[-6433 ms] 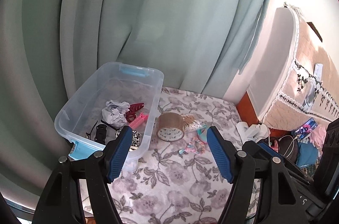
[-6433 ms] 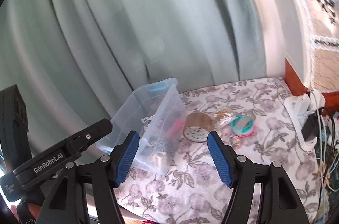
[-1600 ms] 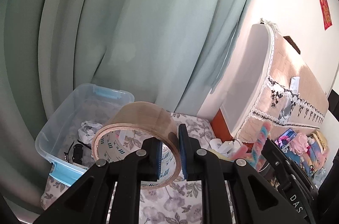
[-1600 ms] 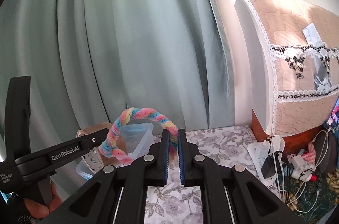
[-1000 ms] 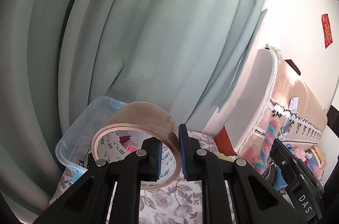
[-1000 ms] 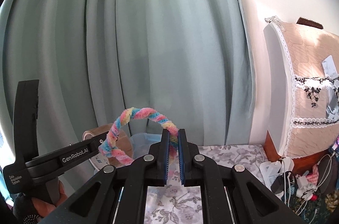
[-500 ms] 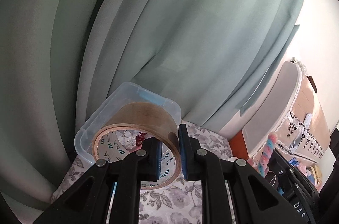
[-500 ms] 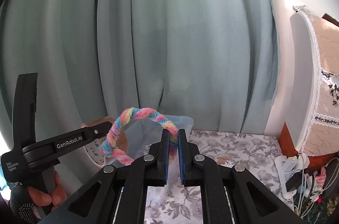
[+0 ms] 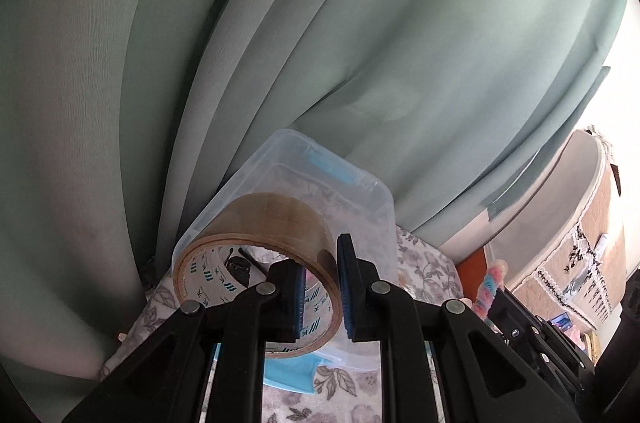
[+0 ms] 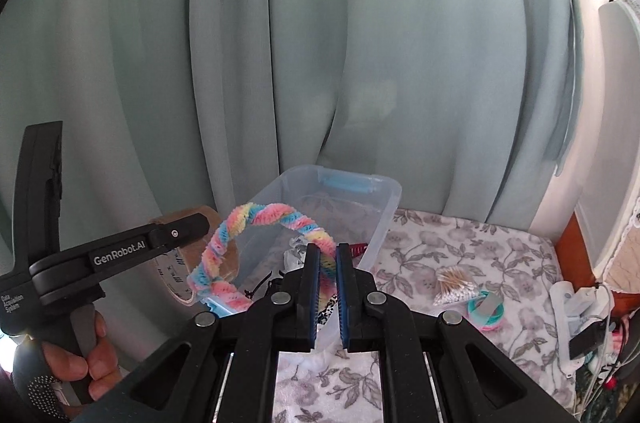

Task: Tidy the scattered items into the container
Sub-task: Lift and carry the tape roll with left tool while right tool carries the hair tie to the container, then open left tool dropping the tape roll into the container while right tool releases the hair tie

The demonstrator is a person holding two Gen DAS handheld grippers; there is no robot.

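I hold two tools above a clear plastic container (image 10: pixel 376 223) on a floral-covered worktop (image 10: pixel 460 255), in front of a green curtain (image 10: pixel 320 43); my left tool (image 9: pixel 320 287) is closed on the wall of a brown tape roll (image 9: pixel 260 231), one finger inside the ring, so it hangs over the container's near end for dropping; my right tool (image 10: pixel 325 287) is nearly shut, pinching one end of a pastel twisted headband (image 10: pixel 256 223) arching toward the container; cotton swabs (image 10: pixel 454 283) and a teal tape ring (image 10: pixel 486 311) lie right of the container.
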